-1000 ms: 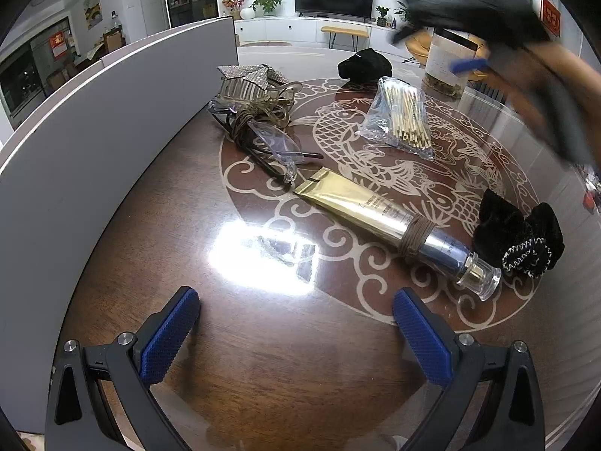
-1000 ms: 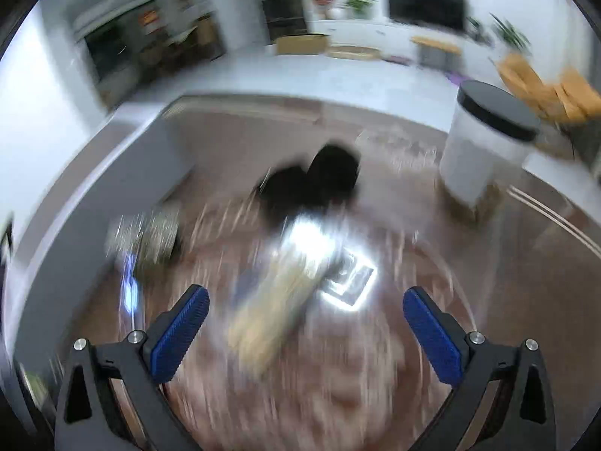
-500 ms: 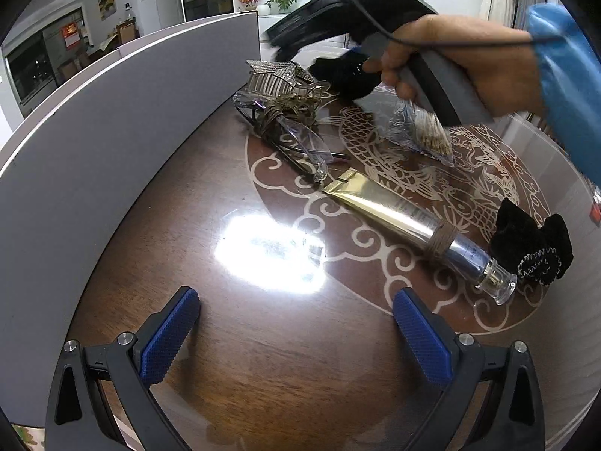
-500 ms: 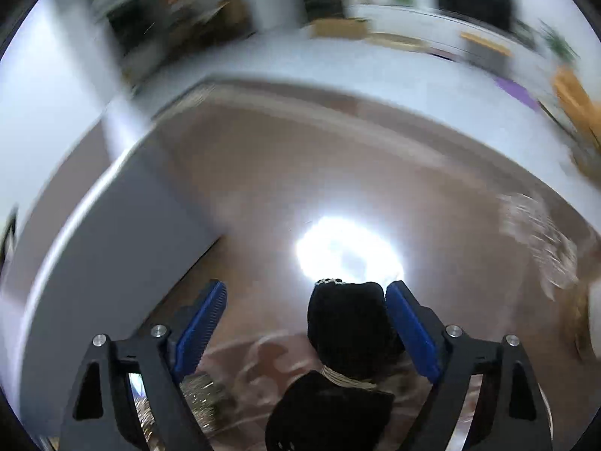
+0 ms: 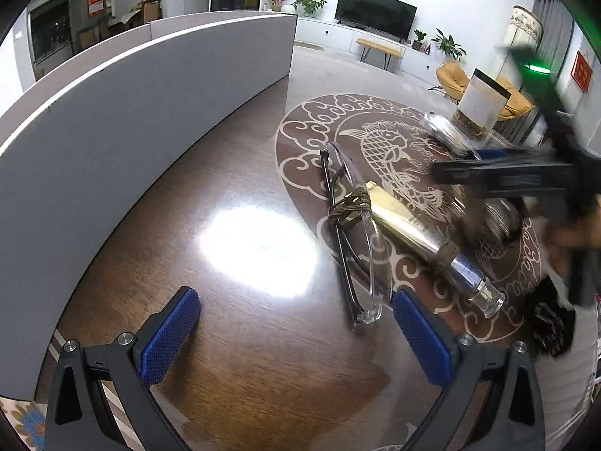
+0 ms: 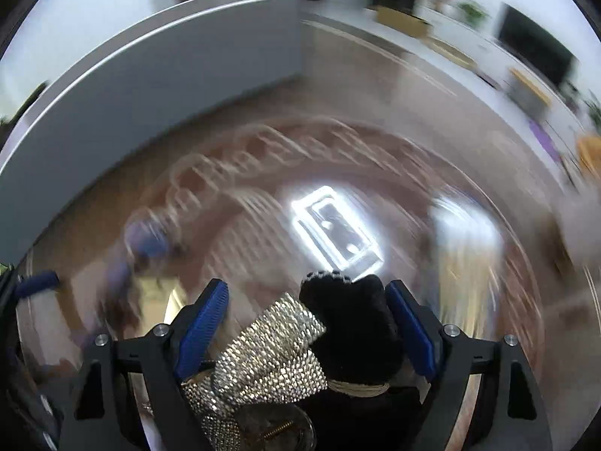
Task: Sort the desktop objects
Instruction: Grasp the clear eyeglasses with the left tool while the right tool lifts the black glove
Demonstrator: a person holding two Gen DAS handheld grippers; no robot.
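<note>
— Nearest the left wrist camera, what is seen?

— Bare brown tabletop (image 5: pixel 263 368) is seen between the blue pads of the left gripper (image 5: pixel 296 334), which is held wide with nothing in it. Clear-rimmed glasses (image 5: pixel 353 233) are laid just ahead of its right pad, a brown cord wound round them, touching a gold tube (image 5: pixel 409 229) whose clear cap is pointed toward the table's right edge.

— And the open room?

— Free surface is left on the left side, bounded by a curved grey partition (image 5: pixel 142 112). Farther right, the right gripper (image 6: pixel 306 323) is blurred.

— Its state?

— Its jaws have just been closing and now stand fairly wide; a black velvet pouch (image 6: pixel 353 323) is pressed against the right pad, and a glittering silver pouch (image 6: pixel 274 353) is seen between pouch and left pad. Whether the left pad touches cannot be told.
</note>
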